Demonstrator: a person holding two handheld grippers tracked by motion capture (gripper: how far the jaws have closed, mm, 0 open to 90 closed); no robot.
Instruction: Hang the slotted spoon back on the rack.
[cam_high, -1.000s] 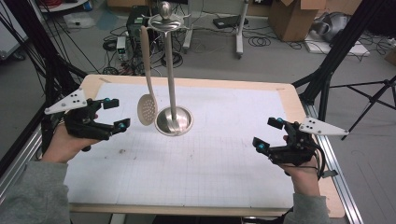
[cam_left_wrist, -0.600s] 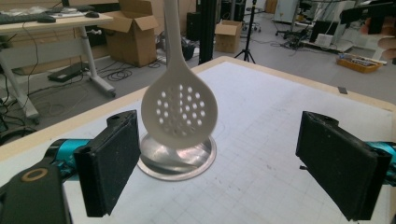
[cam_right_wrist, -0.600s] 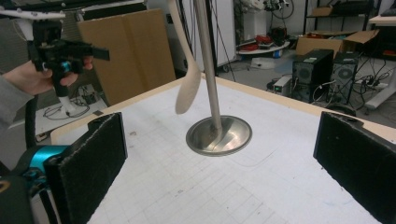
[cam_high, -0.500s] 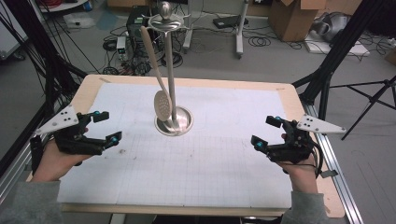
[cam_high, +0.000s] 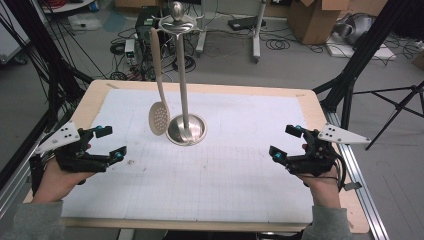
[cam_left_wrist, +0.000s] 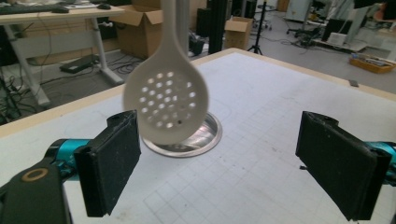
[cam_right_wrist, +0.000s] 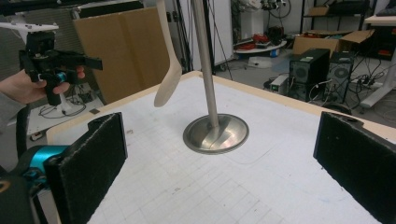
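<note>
Your table (cam_high: 210, 200), a wooden board under a white gridded sheet, spreads out ahead of both tools, and on it, forward of them and roughly between them, stands the metal stand (cam_high: 184, 85): a round shiny base on the sheet, an upright pole, and a knob with hooks at the top. From one of those hooks hangs the pale slotted spoon (cam_high: 157, 95), handle up and perforated bowl down, the bowl clear of the sheet and just beside the stand's base on your left-hand side. Your left gripper (cam_high: 107, 145) sits near the left edge of the table, held in your left hand (cam_high: 55, 177), with its jaws spread wide and nothing between them; from its own camera the spoon's bowl (cam_left_wrist: 166, 100) hangs straight ahead, closer to the left-side pad, with the base (cam_left_wrist: 196, 135) behind it. Your right gripper (cam_high: 286, 142) is near the right edge, well apart from the stand, held in your right hand (cam_high: 322, 182), its jaws likewise spread and empty; looking along it, the pole (cam_right_wrist: 205, 65) rises ahead in the gap, the spoon (cam_right_wrist: 168, 70) hangs edge-on to the left of the pole, and your other gripper (cam_right_wrist: 60, 58) shows far off at the upper left.
</note>
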